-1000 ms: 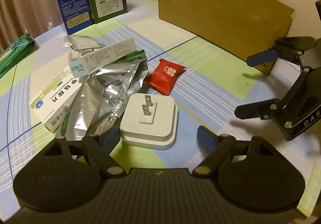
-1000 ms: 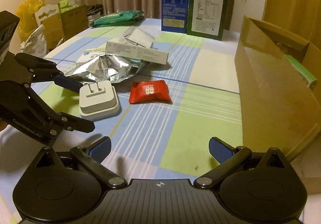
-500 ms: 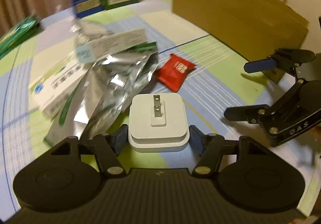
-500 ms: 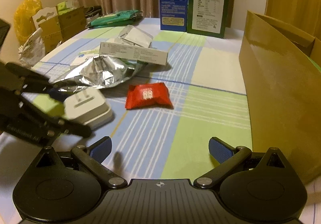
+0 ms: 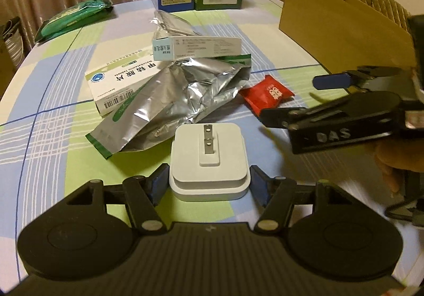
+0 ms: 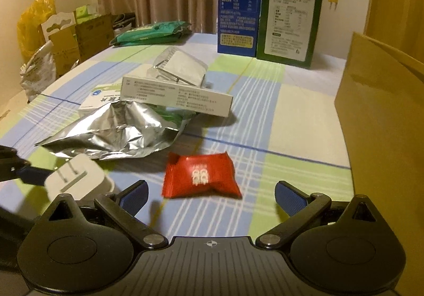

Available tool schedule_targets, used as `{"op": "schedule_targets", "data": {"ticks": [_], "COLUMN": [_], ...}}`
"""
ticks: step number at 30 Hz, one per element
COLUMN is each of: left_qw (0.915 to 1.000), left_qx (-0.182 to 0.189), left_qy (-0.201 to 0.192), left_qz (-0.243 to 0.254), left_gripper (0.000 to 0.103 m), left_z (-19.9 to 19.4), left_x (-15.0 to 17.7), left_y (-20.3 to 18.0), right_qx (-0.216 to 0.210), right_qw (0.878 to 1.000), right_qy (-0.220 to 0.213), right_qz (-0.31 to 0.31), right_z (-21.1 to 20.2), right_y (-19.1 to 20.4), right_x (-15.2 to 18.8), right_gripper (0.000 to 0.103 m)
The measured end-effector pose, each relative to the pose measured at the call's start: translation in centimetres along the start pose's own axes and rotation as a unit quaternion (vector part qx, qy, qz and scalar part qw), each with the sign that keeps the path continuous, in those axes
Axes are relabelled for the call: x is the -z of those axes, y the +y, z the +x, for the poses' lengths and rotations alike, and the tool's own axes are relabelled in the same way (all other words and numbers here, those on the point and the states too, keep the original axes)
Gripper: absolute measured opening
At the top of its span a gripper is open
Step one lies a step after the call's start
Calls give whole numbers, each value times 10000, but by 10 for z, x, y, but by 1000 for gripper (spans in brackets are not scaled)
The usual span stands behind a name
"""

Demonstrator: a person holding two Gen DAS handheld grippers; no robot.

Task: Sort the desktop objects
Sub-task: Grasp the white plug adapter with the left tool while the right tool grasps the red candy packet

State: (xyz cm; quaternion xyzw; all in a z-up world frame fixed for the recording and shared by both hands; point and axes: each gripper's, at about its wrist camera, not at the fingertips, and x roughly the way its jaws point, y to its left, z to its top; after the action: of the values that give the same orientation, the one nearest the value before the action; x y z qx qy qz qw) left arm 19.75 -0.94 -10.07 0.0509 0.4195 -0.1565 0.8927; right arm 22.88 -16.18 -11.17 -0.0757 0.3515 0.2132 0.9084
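A white plug adapter (image 5: pixel 209 147) with its prongs up lies on the checked tablecloth, and my left gripper (image 5: pixel 209 182) is shut on it, its blue pads pressing both sides. In the right wrist view the adapter (image 6: pixel 76 179) shows at lower left. A red snack packet (image 6: pixel 201 176) lies flat between and just ahead of the fingertips of my right gripper (image 6: pixel 212 196). That gripper's jaws are wide and closing, with the pads clear of the packet. The left wrist view shows the right gripper (image 5: pixel 288 97) reaching in from the right over the red packet (image 5: pixel 267 94).
A crumpled foil bag (image 5: pixel 172 100) and two white medicine boxes (image 5: pixel 119 84) (image 5: pixel 197 48) lie just behind the adapter. An open cardboard box (image 5: pixel 344 28) stands at the right. Blue (image 6: pixel 238 4) and green (image 6: pixel 288 23) cartons stand at the back, with a green packet (image 5: pixel 74 17) far left.
My left gripper closed onto the white adapter and rolled level. My right gripper moved forward until the red packet lay between its fingertips.
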Motion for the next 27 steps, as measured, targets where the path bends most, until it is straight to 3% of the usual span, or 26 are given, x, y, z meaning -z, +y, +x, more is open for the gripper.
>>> {"op": "schedule_targets", "data": {"ticks": [5, 8, 9, 12, 20, 27], "left_qw": [9996, 9995, 9996, 9998, 9998, 9994], "left_qx": [61, 25, 12, 7, 52, 220], "left_qy": [-80, -100, -106, -113, -71, -151], "left_qz": [-273, -283, -263, -177, 173, 239], "left_gripper": [62, 64, 64, 64, 61, 61], "left_z": [0, 1, 2, 2, -1, -26], "left_x": [-1, -1, -1, -1, 6, 37], "left_y": [6, 5, 4, 2, -14, -52], "right_qx": [-36, -113, -129, -46, -141, -148], "right_qw": [9999, 9998, 9998, 9997, 9995, 9978], "right_qy": [96, 80, 62, 35, 264, 446], "right_qz": [-85, -115, -140, -223, 44, 468], "right_z": [16, 19, 18, 11, -34, -93], "right_y": [1, 3, 4, 9, 6, 6], "right_x": [-5, -6, -7, -7, 20, 66], "right_gripper": [85, 69, 58, 44, 40, 40]}}
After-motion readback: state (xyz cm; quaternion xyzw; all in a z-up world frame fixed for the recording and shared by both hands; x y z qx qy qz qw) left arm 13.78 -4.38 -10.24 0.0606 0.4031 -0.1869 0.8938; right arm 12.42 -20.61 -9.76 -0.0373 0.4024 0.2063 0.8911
